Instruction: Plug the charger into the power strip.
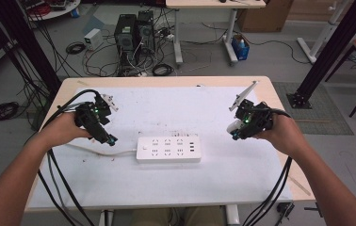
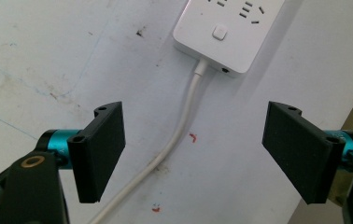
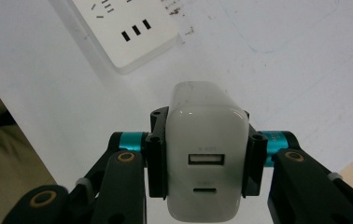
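Observation:
A white power strip [image 1: 168, 149] lies at the middle of the white table mat, its white cable [image 2: 174, 140] running off to the left. My left gripper [image 1: 111, 140] hovers just left of the strip's switch end [image 2: 219, 32], its jaws open over the cable with nothing between them. My right gripper [image 1: 235, 134] is held above the mat to the right of the strip, shut on a white USB charger block [image 3: 206, 149]. The charger's USB ports face the camera in the right gripper view, and the strip's USB end [image 3: 135, 39] lies beyond it.
The white mat [image 1: 214, 108] covers most of a light wooden table [image 1: 265, 84]. Black cables trail from both grippers over the front edge. Beyond the table the floor holds computer towers [image 1: 133, 33], tangled cables and another desk. Black frame posts stand at both sides.

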`<state>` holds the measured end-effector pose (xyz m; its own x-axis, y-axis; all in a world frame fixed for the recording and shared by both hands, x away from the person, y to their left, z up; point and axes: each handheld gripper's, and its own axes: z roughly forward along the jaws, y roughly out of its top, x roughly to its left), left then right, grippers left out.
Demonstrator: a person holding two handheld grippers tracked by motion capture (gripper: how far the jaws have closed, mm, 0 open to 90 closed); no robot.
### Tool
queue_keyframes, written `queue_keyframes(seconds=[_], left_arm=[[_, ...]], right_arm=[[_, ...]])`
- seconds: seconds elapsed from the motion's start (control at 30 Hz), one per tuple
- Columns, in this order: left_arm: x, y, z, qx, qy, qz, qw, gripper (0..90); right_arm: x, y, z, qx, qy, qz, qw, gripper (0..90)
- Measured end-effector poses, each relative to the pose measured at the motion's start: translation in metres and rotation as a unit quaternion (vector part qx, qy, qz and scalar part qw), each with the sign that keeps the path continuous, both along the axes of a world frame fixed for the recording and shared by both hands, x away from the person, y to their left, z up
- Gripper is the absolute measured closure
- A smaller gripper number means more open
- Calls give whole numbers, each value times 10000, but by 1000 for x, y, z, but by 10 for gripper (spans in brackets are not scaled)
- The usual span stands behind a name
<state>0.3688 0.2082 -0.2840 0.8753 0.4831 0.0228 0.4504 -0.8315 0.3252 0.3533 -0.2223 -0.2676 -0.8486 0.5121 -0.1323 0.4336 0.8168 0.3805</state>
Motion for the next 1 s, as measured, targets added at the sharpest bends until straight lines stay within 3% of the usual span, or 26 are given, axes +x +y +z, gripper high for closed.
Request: queue_keyframes(seconds=[0.2, 0.47, 0.67, 1.0], left_arm=[[0, 1, 2, 212, 67, -64, 9997, 214], [-5, 3, -6, 361, 141, -112, 9992, 214], [-9, 3, -8, 341, 75, -211, 9992, 214], [-4, 4, -17, 430, 86, -187, 9989, 214]], right_arm=[[5, 18, 4, -61, 16, 248, 9997, 621], [16, 54, 3, -148, 55, 837, 9964, 620], [24, 85, -8, -306, 212, 1302, 9908, 621], [44, 136, -41, -630, 518, 1742, 9813, 621]])
